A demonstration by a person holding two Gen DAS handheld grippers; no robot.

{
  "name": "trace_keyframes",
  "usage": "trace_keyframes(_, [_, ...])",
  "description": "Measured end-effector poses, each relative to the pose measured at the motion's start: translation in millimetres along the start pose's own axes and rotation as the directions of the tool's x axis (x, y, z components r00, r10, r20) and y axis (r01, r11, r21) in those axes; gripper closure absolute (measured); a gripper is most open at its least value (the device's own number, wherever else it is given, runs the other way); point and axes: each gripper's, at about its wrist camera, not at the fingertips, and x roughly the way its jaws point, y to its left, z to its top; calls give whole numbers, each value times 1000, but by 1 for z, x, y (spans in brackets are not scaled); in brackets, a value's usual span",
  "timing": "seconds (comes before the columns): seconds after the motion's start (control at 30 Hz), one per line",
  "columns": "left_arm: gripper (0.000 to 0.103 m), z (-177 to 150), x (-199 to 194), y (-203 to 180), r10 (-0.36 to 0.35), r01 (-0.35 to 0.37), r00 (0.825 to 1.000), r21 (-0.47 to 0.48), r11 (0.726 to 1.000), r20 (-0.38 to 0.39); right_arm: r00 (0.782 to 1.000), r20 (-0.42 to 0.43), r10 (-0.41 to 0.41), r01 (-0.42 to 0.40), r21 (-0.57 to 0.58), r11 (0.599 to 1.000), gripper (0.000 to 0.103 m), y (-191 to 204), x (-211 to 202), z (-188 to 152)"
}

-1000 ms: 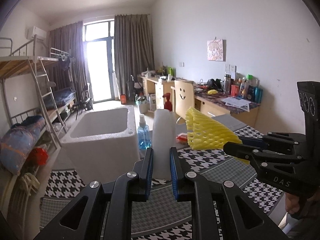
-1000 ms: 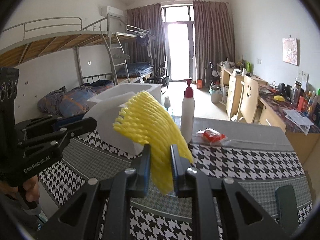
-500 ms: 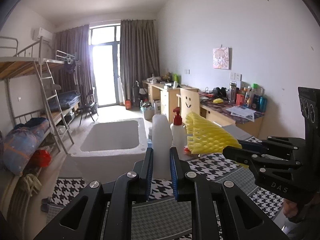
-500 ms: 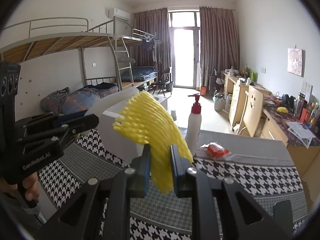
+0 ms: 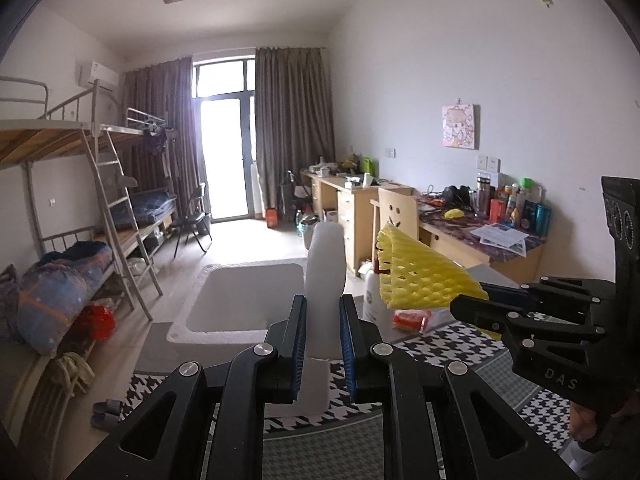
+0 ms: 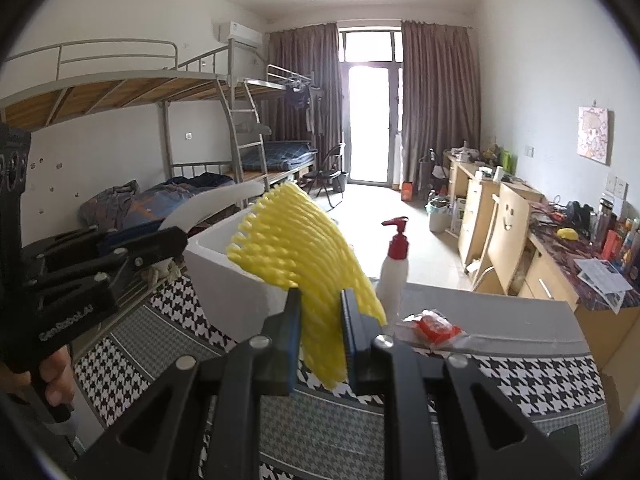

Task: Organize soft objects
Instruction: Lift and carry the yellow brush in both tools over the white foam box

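Two grippers, each clamped on soft piece. Left gripper (image 5: 322, 344) pinched white foam sheet (image 5: 325, 280) between blue pads, sheet standing upright (top edge curling forward). Right gripper (image 6: 320, 336) squeezed yellow foam net (image 6: 304, 256), net fanning up and left above jaws. Both pieces held off houndstooth counter (image 6: 520, 376). White foam box (image 6: 232, 292) sat at counter's far left, open top. Pump bottle (image 6: 394, 268) with red head stood just beside box; red packet (image 6: 434, 326) lay near bottle.

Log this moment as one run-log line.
left gripper: shut on white foam sheet | right gripper: shut on yellow foam net | both held above table | foam box: open, ahead
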Motion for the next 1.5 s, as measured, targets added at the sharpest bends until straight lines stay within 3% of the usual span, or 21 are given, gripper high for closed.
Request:
trace_keyframes(0.8, [86,13,21,30,85,-85,996,-32,996,5,1000,22,-10,11,-49,999,80,12,34,33])
trace_keyframes(1.5, [86,23,57,59,156,-159,987,-91,983,-39,1000,2,1,-1,-61,998,80,22,70,50])
